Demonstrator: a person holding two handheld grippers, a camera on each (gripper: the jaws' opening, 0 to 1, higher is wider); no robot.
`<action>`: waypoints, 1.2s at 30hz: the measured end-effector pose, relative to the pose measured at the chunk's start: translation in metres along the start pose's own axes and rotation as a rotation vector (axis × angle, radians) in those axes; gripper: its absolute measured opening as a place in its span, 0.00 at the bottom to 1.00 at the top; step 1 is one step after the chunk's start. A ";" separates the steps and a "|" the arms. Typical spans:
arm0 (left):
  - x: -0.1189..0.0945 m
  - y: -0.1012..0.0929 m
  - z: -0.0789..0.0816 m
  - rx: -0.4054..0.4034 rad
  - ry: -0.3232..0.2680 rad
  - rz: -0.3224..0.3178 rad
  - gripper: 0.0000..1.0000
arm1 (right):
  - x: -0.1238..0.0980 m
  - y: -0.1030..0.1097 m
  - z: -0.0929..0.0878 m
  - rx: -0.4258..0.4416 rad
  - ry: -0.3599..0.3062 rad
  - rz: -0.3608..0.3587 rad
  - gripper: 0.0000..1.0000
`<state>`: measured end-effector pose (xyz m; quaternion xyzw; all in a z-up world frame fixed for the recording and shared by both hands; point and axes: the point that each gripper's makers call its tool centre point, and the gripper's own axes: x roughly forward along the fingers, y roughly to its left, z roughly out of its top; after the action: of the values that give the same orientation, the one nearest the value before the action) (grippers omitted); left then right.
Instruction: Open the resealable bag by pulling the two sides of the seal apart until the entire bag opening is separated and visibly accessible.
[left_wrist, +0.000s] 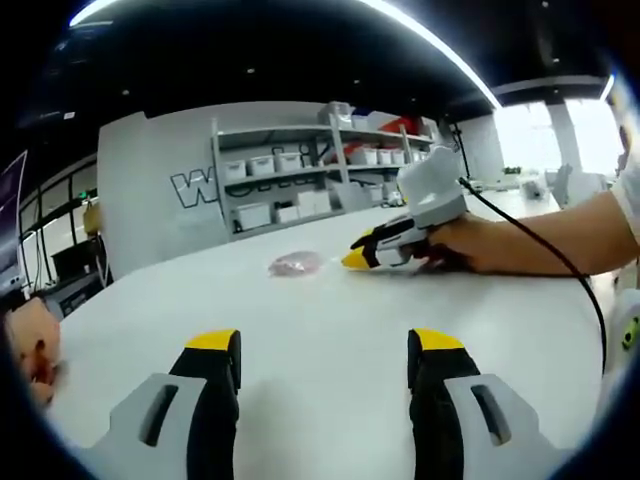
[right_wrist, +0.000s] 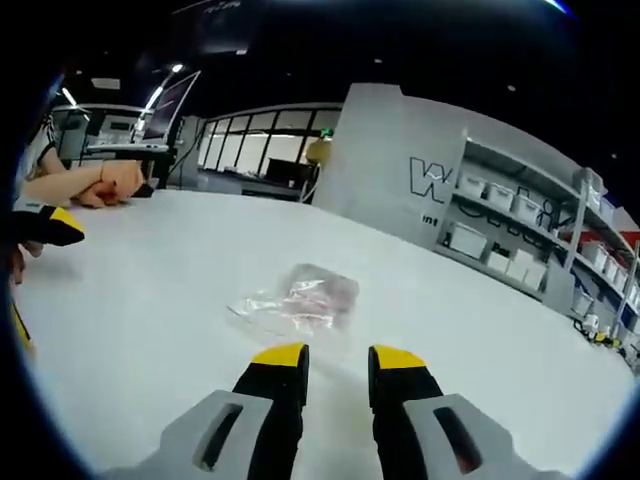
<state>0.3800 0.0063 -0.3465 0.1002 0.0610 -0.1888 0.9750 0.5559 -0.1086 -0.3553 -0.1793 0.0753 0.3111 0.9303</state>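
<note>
Just beyond the right tongs (right_wrist: 335, 362), resealable bag (right_wrist: 298, 298).

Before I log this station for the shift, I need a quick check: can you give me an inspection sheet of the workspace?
Surface: white table, bare around the bag.
Job's things: clear resealable bag with pinkish contents lying flat on the table; whether its seal is shut cannot be told.
Clutter: nothing seen.
Grippers: left hand-held gripper jaws wide apart, holding nothing; right hand-held gripper jaws apart by a narrow gap, just short of the bag, holding nothing.
Cables: black cable running from the right hand-held gripper along the person's arm.
Surroundings: shelving with white bins, grey lettered wall, a person's hand at the far table edge.
</note>
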 end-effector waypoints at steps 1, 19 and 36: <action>0.000 0.000 0.000 0.000 0.000 0.000 0.67 | 0.000 0.000 0.000 0.000 -0.001 0.002 0.21; 0.001 0.001 -0.001 -0.001 0.005 0.006 0.67 | 0.008 0.017 0.008 -0.094 -0.026 0.063 0.09; 0.000 0.001 -0.002 0.000 0.006 0.009 0.67 | 0.015 0.027 0.017 -0.072 -0.059 0.119 0.00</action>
<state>0.3806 0.0077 -0.3480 0.1010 0.0635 -0.1843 0.9756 0.5516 -0.0740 -0.3514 -0.1988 0.0470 0.3735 0.9048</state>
